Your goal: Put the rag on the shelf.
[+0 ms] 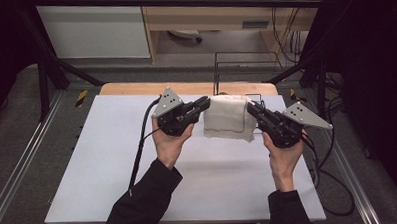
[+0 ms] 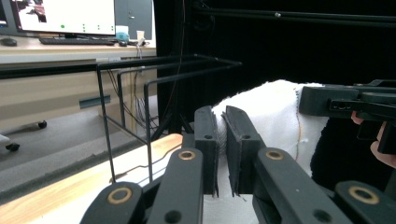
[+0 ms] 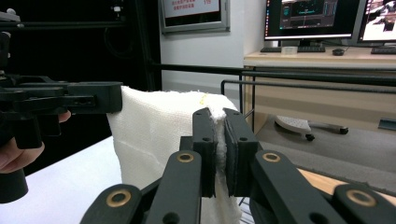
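A white cloth (image 1: pixel 228 118) with a thin red line across it hangs above the far middle of the white table (image 1: pixel 189 192), held up by its two top corners. My left gripper (image 1: pixel 205 103) is shut on the cloth's left top corner, and its jaws pinch the cloth's edge (image 2: pixel 223 122) in the left gripper view. On the other side my right gripper (image 1: pixel 249 107) is shut on the right top corner, the cloth (image 3: pixel 154 126) pressed between its pads. Each gripper view also shows the other gripper across the cloth.
A black wire rack (image 1: pixel 240 65) stands just behind the cloth at the table's far edge, above the wooden strip (image 1: pixel 135 88). Cables (image 1: pixel 140 149) trail from both grippers over the table. Dark frame bars (image 1: pixel 49 62) flank the table.
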Motion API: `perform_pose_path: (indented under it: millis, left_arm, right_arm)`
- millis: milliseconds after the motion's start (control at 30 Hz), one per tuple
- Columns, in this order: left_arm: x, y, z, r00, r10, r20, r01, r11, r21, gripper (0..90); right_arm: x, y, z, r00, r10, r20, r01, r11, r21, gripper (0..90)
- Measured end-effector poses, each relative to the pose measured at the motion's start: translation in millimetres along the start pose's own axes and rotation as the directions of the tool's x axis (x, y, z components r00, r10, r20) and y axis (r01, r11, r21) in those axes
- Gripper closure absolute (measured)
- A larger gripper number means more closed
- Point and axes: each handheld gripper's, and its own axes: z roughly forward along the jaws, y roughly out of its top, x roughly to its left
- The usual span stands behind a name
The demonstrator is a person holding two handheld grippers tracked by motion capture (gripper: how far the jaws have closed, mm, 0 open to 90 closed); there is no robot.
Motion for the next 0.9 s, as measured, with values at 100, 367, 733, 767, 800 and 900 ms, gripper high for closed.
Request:
perform_pose_path:
  millis: [100,367,733,767,800,900]
  left_arm:
    - [0.3,4.5,1.9,1.0000,0.001,-0.001,-0.001,1.0000,-0.009,83.7]
    - [0.2,14.8,6.5,1.0000,0.009,-0.003,-0.009,0.9996,-0.028,83.8]
    - [0.1,28.9,13.3,0.9999,0.009,-0.004,-0.010,0.9974,-0.072,83.8]
    - [0.2,30.0,14.1,0.9999,0.009,-0.006,-0.010,0.9970,-0.077,83.8]
    - [0.4,31.0,14.9,1.0000,0.007,-0.006,-0.008,0.9968,-0.080,83.8]
    - [1.6,34.0,17.2,0.9999,0.010,-0.006,-0.010,0.9960,-0.089,83.8]
  right_arm:
    - [-0.9,3.8,1.0,1.0000,-0.003,0.006,0.003,1.000,-0.011,84.8]
    - [-4.6,13.1,2.9,0.9997,-0.008,0.021,0.009,0.999,-0.035,84.8]
    - [-9.1,31.0,5.6,0.9987,-0.026,0.045,0.029,0.997,-0.069,84.8]
    - [-9.4,32.5,5.9,0.9985,-0.027,0.047,0.031,0.997,-0.072,84.8]
    - [-9.9,34.0,6.3,0.9983,-0.029,0.050,0.033,0.997,-0.075,84.8]
    - [-11.1,38.2,7.4,0.9981,-0.030,0.054,0.035,0.996,-0.084,84.8]
